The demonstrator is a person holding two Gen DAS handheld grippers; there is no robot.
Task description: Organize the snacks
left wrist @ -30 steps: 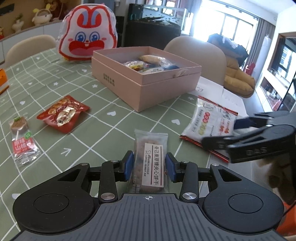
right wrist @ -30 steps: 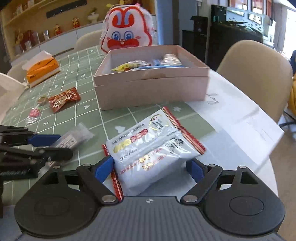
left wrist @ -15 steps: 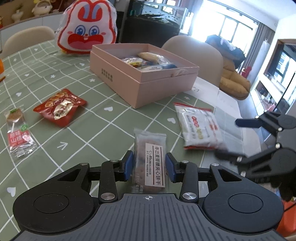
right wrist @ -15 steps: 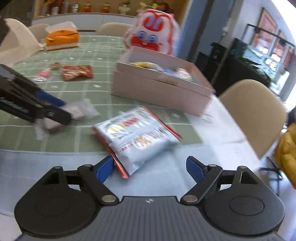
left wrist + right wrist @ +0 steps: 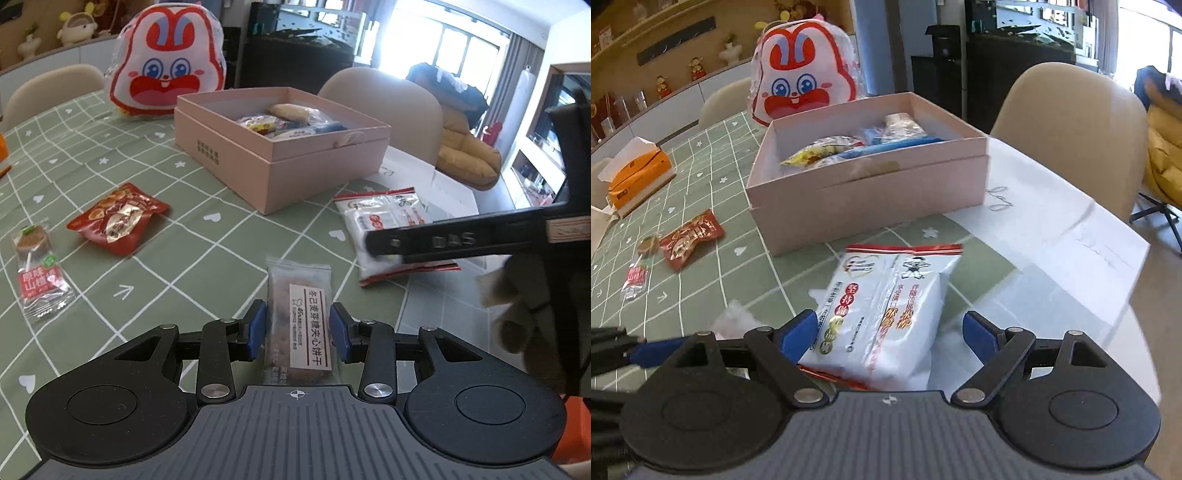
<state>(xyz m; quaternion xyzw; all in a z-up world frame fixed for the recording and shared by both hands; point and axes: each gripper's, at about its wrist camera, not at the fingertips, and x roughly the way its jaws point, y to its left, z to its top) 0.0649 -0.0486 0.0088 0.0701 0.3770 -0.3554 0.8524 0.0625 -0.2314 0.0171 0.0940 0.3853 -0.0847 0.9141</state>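
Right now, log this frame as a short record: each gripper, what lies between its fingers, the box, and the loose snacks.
left gripper: pads on either side of the clear biscuit packet; contact not certain
right gripper: open, astride the white snack bag, right pad clear of it
pink box: lid off, several wrapped snacks inside
loose on tablecloth: red snack packet, hawthorn lollipop
behind box: rabbit bag
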